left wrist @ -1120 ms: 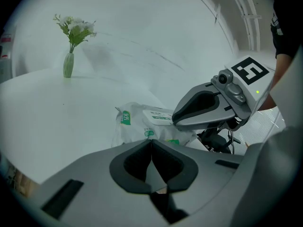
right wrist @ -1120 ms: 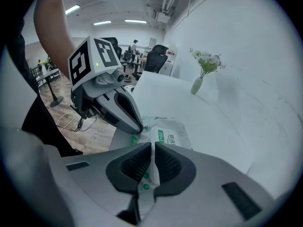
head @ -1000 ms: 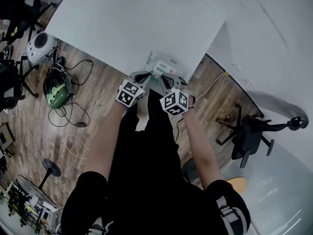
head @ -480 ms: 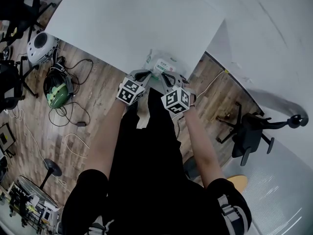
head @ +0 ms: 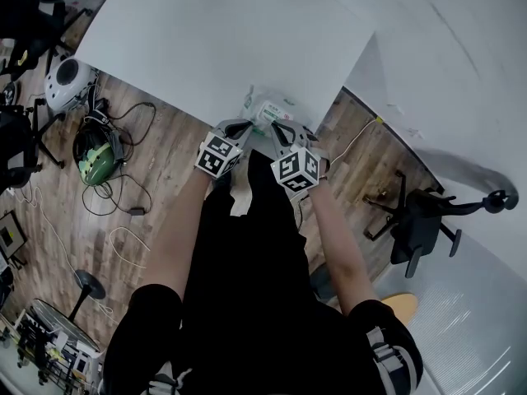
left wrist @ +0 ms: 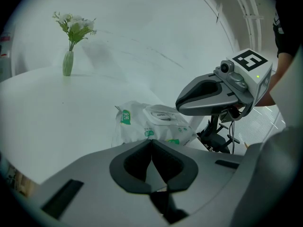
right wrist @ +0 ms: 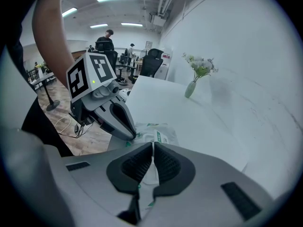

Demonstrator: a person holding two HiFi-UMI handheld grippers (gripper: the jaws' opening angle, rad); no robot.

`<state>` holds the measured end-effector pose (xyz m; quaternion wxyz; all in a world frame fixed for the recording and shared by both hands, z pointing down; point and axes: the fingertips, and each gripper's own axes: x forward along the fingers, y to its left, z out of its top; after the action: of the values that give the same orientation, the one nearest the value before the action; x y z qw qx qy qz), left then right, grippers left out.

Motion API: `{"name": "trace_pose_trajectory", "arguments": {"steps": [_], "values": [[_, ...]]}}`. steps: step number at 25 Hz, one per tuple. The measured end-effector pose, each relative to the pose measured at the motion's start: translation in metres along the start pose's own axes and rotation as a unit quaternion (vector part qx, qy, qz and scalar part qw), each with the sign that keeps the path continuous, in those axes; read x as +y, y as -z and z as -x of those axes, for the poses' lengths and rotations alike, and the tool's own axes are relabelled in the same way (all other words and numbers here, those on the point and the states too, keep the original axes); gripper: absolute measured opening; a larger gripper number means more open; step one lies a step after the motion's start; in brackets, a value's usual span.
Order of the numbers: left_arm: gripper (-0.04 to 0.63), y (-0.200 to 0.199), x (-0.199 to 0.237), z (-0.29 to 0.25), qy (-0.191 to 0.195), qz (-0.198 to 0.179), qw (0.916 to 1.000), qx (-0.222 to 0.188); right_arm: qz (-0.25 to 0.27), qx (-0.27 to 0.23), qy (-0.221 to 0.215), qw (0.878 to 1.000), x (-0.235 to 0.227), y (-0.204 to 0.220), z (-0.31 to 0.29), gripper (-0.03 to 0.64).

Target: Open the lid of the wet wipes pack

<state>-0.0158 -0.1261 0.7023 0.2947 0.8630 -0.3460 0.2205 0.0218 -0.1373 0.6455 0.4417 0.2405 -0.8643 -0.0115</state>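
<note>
Wipes pack (head: 268, 109): white, green print, lying on the white tabletop (head: 222, 39) right at its near edge and close to the near right corner; lid (left wrist: 163, 113) flat on top, shut. Left hand-held gripper (head: 236, 127): just left of the pack, over the edge, clenched, pads meeting at the tips with nothing between them. Right hand-held gripper (head: 281, 130): just right of the pack on its near side, likewise clenched and empty, the pack showing only behind the slit. The two tips stand close together, the pack's near end between them. Open room: bare tabletop far and left of the pack, up to a vase (left wrist: 68, 63) at the far side; right of the pack the tabletop ends in the corner, a white wall beyond. Near side of the pack drops to wood floor (head: 156, 179). Against the earlier frames: pack unmoved, lid unchanged, both grippers in almost the same places.
</note>
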Motion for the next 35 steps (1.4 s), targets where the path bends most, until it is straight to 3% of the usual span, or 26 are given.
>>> {"name": "trace_pose_trajectory", "arguments": {"steps": [10, 35], "values": [[0.025, 0.000, -0.002, -0.002, -0.005, -0.001, 1.0000, 0.005, -0.001, -0.005, 0.029, 1.000, -0.023, -0.007, 0.010, 0.025], [0.025, -0.011, 0.002, -0.009, -0.013, -0.004, 0.9999, 0.002, -0.008, -0.006, 0.027, 1.000, -0.089, -0.004, -0.008, 0.032]]}}
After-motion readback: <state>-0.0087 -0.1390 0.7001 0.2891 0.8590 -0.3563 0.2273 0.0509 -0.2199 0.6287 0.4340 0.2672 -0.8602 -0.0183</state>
